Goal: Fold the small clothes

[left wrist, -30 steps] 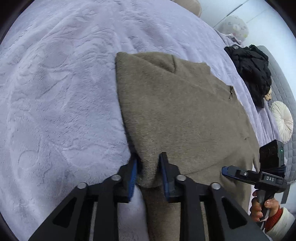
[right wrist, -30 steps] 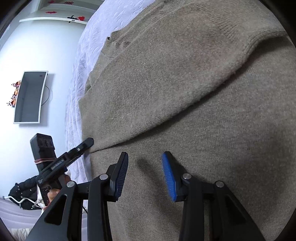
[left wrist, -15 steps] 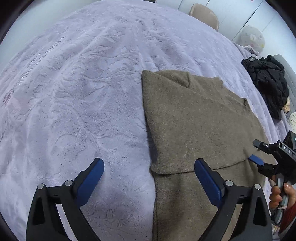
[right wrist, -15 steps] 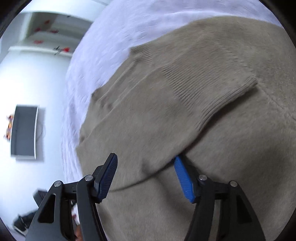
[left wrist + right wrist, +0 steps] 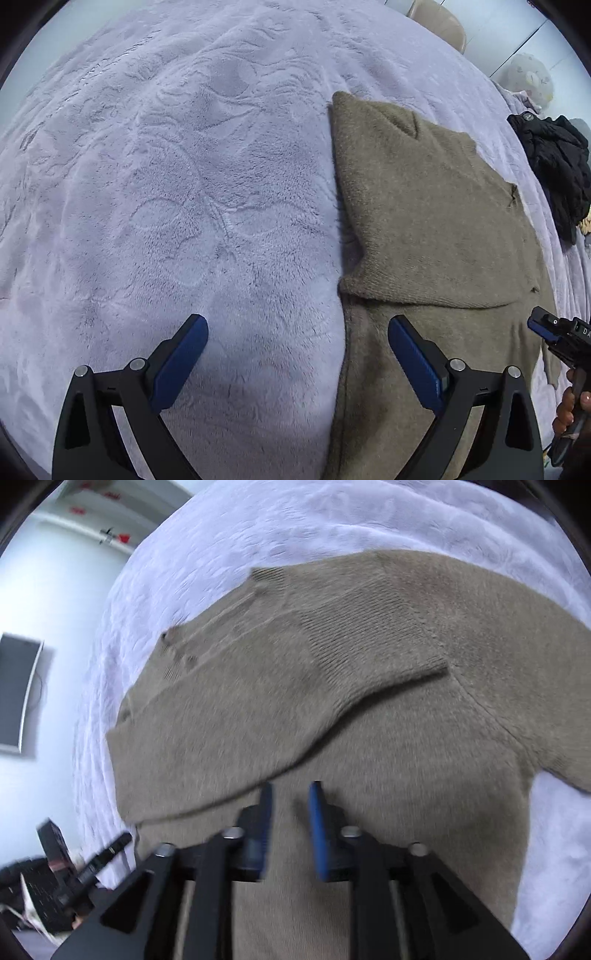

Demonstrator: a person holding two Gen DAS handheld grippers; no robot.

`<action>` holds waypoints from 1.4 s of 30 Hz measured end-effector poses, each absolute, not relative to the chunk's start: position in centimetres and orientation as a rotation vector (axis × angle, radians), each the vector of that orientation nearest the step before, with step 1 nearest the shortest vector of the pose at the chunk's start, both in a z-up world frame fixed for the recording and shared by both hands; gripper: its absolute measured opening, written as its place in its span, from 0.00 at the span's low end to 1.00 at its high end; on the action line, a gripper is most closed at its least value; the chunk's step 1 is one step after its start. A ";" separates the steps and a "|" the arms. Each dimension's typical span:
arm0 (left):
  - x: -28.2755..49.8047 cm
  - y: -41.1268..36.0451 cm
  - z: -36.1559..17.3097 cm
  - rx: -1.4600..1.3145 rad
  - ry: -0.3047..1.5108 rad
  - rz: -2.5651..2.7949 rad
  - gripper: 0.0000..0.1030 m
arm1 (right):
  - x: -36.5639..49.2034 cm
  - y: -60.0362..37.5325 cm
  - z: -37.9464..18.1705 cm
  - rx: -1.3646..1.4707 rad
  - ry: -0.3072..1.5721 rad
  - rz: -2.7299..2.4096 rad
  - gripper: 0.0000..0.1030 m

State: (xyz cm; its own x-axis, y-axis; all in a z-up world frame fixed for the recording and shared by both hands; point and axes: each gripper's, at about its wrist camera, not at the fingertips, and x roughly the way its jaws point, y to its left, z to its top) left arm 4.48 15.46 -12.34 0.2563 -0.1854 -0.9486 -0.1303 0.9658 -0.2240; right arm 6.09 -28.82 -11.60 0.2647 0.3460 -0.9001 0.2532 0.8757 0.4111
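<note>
Sleeve fold laid on sweater [image 5: 424, 221]; left tongs [image 5: 297, 354] released wide over bed [image 5: 166, 184], right tongs [image 5: 290, 808] closing, empty. Next: grab hem for the crosswise fold.

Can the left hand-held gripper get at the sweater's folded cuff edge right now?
Probably yes. The left hand-held gripper is open and empty, and the cuff edge of the sweater lies just ahead of it on the blanket, with nothing in between.
</note>
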 end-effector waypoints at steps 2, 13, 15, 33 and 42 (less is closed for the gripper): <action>3.4 15.4 -11.3 -0.260 1.313 -0.048 0.95 | 4.5 -28.4 -10.7 0.518 1.335 0.093 0.64; -1.4 11.8 -8.2 -0.146 1.408 -0.093 0.95 | -1.5 -26.3 -9.7 0.495 1.450 0.122 0.64; -1.8 10.7 -7.7 -0.143 1.416 -0.111 0.95 | -2.0 -26.8 -9.5 0.513 1.448 0.113 0.64; 1.3 -3.3 -7.4 -0.048 1.460 -0.202 0.95 | -5.7 -40.0 -10.2 0.790 1.306 -0.096 0.64; 2.9 -10.4 -8.6 0.008 1.470 -0.234 0.95 | -7.8 -49.6 -12.2 1.014 1.148 -0.242 0.64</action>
State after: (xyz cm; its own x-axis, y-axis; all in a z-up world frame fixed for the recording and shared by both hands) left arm 2.94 -10.41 -8.60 0.0827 -0.1516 -0.9850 0.1617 0.9773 -0.1369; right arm -7.81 -49.64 -12.24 0.4388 0.3188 -0.8401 0.6305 0.5569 0.5406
